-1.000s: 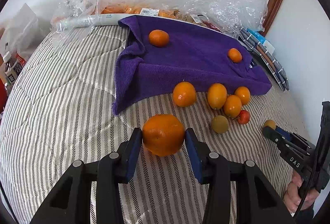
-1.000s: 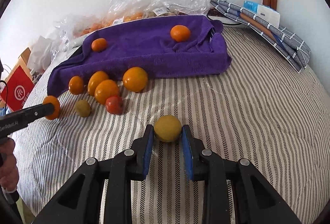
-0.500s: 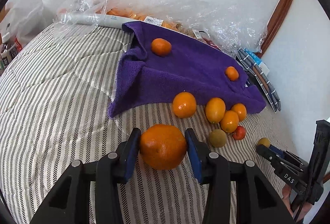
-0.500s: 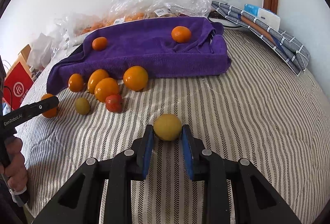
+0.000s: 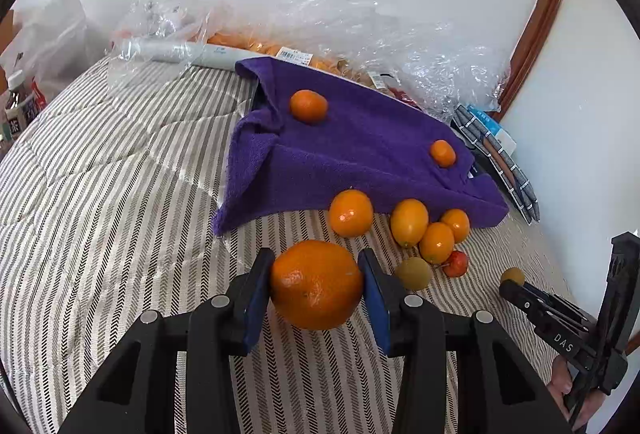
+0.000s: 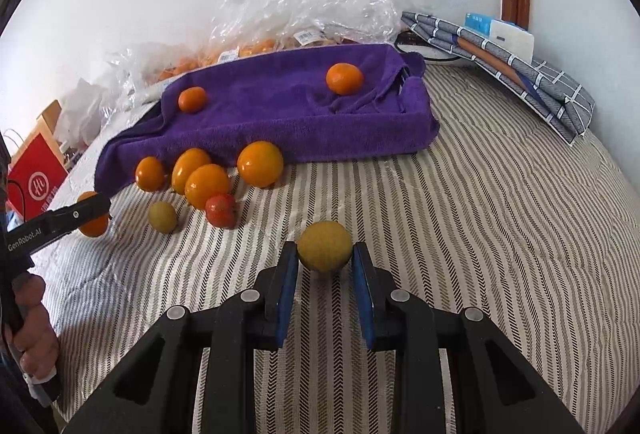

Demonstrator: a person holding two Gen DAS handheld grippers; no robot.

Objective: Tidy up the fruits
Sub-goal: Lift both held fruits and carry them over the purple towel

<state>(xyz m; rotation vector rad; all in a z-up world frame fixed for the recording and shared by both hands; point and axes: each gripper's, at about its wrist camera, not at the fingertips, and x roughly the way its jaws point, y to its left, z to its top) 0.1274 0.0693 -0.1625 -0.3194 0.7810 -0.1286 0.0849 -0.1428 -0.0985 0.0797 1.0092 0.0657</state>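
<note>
My left gripper is shut on a big orange, held just above the striped bedcover. My right gripper is shut on a small yellow fruit, low over the cover. A purple towel lies beyond with two mandarins on it. Along its front edge sit several orange fruits, a greenish one and a small red one. In the right wrist view the left gripper shows at the left edge with its orange.
Crumpled clear plastic bags with packed oranges line the wall behind the towel. Folded checked cloth lies at the back right by a wooden frame. A red paper bag and a bottle stand off the bed's left side.
The left gripper has tilted and rolled slightly with the orange still gripped, so the towel sits lower in its view. The right gripper and its yellow fruit have stayed put.
</note>
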